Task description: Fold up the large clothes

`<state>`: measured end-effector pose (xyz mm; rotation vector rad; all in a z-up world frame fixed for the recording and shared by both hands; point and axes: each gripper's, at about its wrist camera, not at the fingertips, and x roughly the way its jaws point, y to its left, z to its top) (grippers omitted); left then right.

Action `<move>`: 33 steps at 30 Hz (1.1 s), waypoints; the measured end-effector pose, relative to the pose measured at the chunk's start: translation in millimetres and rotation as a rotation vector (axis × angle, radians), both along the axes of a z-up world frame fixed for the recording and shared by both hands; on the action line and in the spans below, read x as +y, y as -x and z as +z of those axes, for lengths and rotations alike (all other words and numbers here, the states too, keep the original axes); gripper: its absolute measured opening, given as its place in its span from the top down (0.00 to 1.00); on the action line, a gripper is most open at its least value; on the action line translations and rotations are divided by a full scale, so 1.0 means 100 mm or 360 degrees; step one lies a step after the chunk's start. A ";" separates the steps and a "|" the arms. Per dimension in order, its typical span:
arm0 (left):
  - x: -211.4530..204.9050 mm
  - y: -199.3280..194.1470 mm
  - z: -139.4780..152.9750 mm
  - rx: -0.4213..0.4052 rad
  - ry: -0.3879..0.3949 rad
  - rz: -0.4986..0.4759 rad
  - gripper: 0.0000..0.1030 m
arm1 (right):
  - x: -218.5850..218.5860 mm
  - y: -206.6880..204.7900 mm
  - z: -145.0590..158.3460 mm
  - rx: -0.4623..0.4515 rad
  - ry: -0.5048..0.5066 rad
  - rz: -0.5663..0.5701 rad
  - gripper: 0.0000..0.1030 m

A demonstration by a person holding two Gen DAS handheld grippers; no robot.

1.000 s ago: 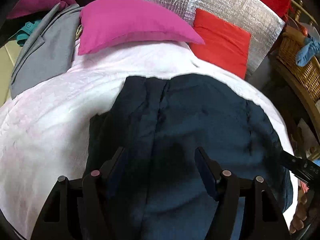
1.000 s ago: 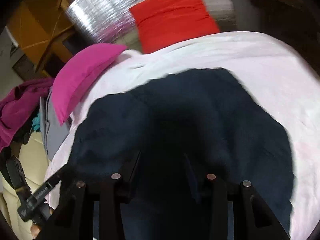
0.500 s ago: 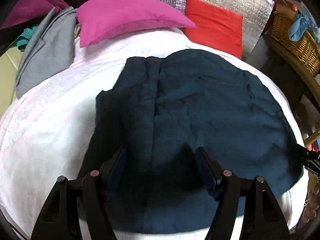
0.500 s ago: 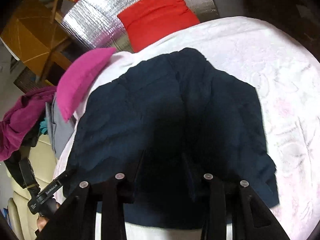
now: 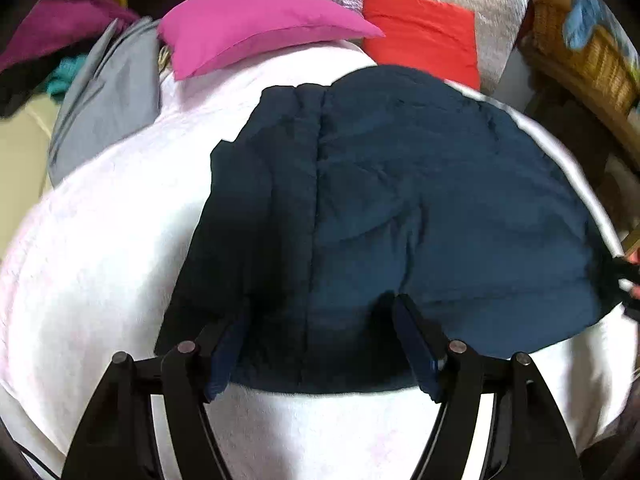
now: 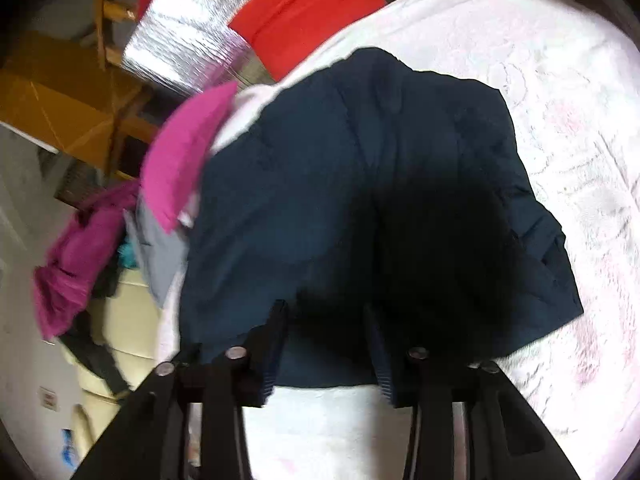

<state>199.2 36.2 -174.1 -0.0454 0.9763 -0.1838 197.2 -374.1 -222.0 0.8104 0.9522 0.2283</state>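
Note:
A navy padded jacket (image 5: 400,200) lies spread flat on the white bed cover (image 5: 100,260), its seam running away from me. My left gripper (image 5: 320,316) hangs open over the jacket's near hem, with dark cloth under the gap and neither pad pressing on it. In the right wrist view the same jacket (image 6: 320,180) sits on the cover (image 6: 560,80). My right gripper (image 6: 326,318) hovers at its near hem with its jaws opening. The hem lies below the gap and is not pinched.
A pink pillow (image 5: 256,28) and a red pillow (image 5: 424,32) lean at the bed's head against a silver foil panel (image 6: 188,40). A grey garment (image 5: 108,100) and a magenta one (image 6: 76,256) lie at the left. A wicker basket (image 5: 592,60) stands at the right.
Both grippers have drawn back toward the bed's near edge, so the jacket's near hem and the white cover in front of it now show. The right jaws stand wider apart.

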 end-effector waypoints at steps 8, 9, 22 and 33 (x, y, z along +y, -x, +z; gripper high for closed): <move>0.37 0.32 -0.07 0.0183 0.0584 0.0034 0.27 | 0.02 0.33 -0.26 0.0082 -0.0324 0.0054 0.36; 0.39 0.31 -0.11 0.0215 0.0615 0.0056 0.27 | 0.04 0.34 -0.31 0.0098 -0.0341 0.0042 0.35; 0.54 -0.07 -0.54 0.0277 0.1068 0.0538 0.26 | 0.10 0.08 -0.62 0.0116 -0.0468 -0.0298 0.29; 0.15 -0.10 -0.39 0.0069 0.0502 0.0443 0.23 | 0.19 0.05 -0.60 0.0080 -0.0443 -0.0360 0.28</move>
